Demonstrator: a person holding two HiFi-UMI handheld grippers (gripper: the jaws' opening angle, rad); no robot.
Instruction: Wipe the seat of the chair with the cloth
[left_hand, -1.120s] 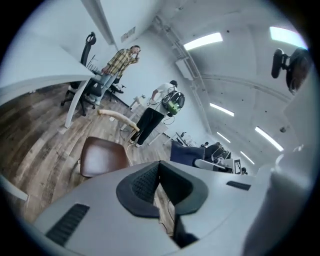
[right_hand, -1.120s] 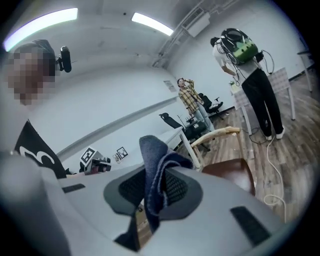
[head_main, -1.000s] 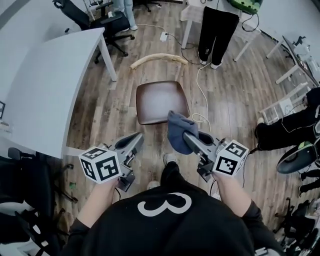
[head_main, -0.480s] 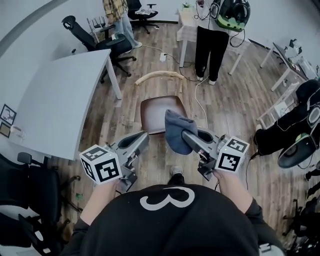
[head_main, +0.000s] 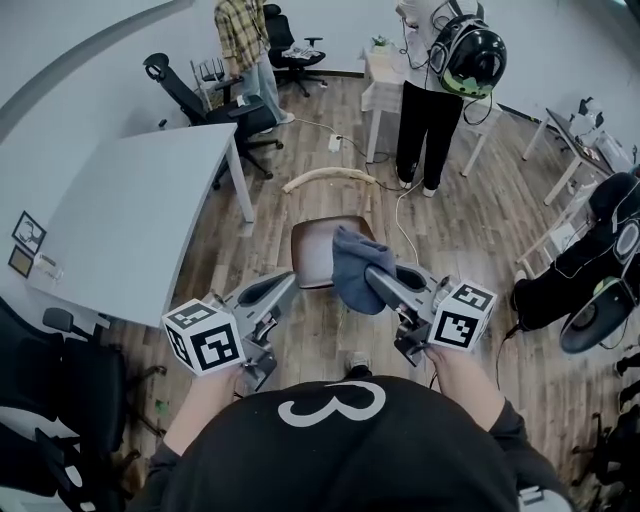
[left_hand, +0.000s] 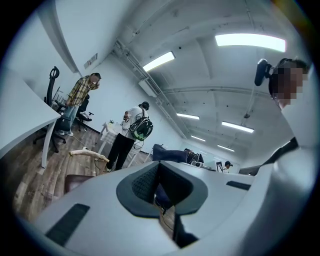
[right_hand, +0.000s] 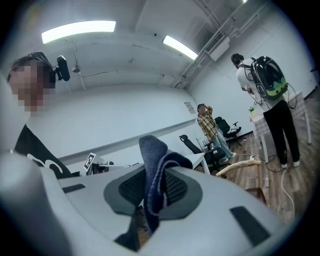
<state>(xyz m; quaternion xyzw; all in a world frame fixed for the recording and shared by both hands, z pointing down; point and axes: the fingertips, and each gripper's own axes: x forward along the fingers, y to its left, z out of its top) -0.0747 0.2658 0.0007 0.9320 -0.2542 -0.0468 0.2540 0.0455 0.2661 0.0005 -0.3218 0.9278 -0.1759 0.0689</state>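
Observation:
The chair stands on the wood floor ahead of me, with a brown seat (head_main: 315, 250) and a curved pale wooden backrest (head_main: 330, 180) on its far side. My right gripper (head_main: 372, 276) is shut on a blue-grey cloth (head_main: 355, 262) that bunches above the jaws and hangs in front of the seat's right part. In the right gripper view the cloth (right_hand: 153, 172) sticks up between the pads. My left gripper (head_main: 288, 282) is held level to the left of the cloth, jaws together and holding nothing. The seat (left_hand: 75, 182) shows low at the left in the left gripper view.
A white table (head_main: 140, 210) stands to the left. Behind the chair are a person in black trousers (head_main: 428, 110), a person in a plaid shirt (head_main: 242, 45), black office chairs (head_main: 215, 100) and a white cable (head_main: 405, 215) on the floor. More desks stand at the right.
The view has pulled back and tilted up, so the chair looks smaller and farther off. Both grippers keep their pose, and the cloth stays in the right one.

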